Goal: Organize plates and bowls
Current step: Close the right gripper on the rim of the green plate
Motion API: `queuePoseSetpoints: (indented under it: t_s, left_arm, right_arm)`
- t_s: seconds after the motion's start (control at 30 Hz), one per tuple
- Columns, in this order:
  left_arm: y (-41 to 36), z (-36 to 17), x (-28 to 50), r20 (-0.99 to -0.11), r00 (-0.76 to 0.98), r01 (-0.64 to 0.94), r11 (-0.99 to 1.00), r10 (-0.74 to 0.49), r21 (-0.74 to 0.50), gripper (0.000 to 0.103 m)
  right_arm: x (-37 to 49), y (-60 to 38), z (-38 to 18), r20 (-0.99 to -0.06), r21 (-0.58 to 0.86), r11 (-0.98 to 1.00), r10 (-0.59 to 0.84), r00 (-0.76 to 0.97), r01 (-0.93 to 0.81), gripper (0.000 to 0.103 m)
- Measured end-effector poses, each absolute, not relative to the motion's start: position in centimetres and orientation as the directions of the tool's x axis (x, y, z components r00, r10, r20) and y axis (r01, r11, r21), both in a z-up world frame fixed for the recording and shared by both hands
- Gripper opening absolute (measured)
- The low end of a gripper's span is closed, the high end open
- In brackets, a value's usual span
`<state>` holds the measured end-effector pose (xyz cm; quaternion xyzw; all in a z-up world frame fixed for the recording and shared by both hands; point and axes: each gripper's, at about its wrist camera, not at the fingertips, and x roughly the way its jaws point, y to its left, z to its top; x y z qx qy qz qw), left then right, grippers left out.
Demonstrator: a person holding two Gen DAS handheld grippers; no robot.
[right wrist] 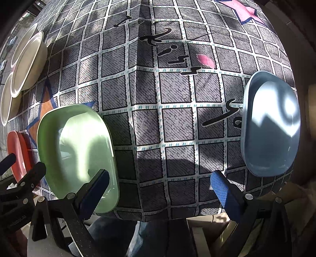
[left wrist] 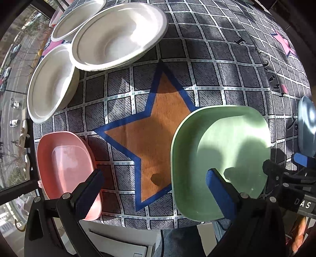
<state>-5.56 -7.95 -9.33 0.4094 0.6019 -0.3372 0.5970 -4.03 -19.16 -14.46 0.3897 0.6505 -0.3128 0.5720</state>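
Observation:
A green plate [left wrist: 219, 156] lies at the table's near edge; it also shows in the right wrist view [right wrist: 79, 150]. A pink plate [left wrist: 65, 166] lies near left, also seen in the right wrist view [right wrist: 18, 154]. A blue plate [right wrist: 270, 126] lies near right and shows at the left wrist view's right edge [left wrist: 307, 128]. Three white bowls [left wrist: 118, 35] [left wrist: 51, 83] [left wrist: 77, 17] sit at the far left. My left gripper [left wrist: 154, 187] is open and empty, between the pink and green plates. My right gripper [right wrist: 160, 183] is open and empty, between the green and blue plates.
The table wears a grey checked cloth [right wrist: 177, 122] with an orange star [left wrist: 150, 130] and black lettering. A window with a street view [left wrist: 11, 79] is at the left. The table's near edge is just below both grippers.

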Motion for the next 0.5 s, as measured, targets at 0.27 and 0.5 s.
queuePoseSetpoints:
  t_s: [0.27,0.5]
  left_arm:
    - [-8.8,-12.2,-4.9,-0.993,0.025,0.89,0.449,0.113,0.073,0.103]
    - [-9.3,-12.7,-3.9,-0.998,-0.049,0.876,0.481,0.034,-0.027,0.103]
  right_arm:
    - [-4.7,-17.9,-16.5,-0.979,0.038,0.505,0.191,-0.069,0.863,0.103]
    - [-4.6,-17.9,-16.7,-0.985,0.039,0.507,0.165,-0.053,0.861,0.103]
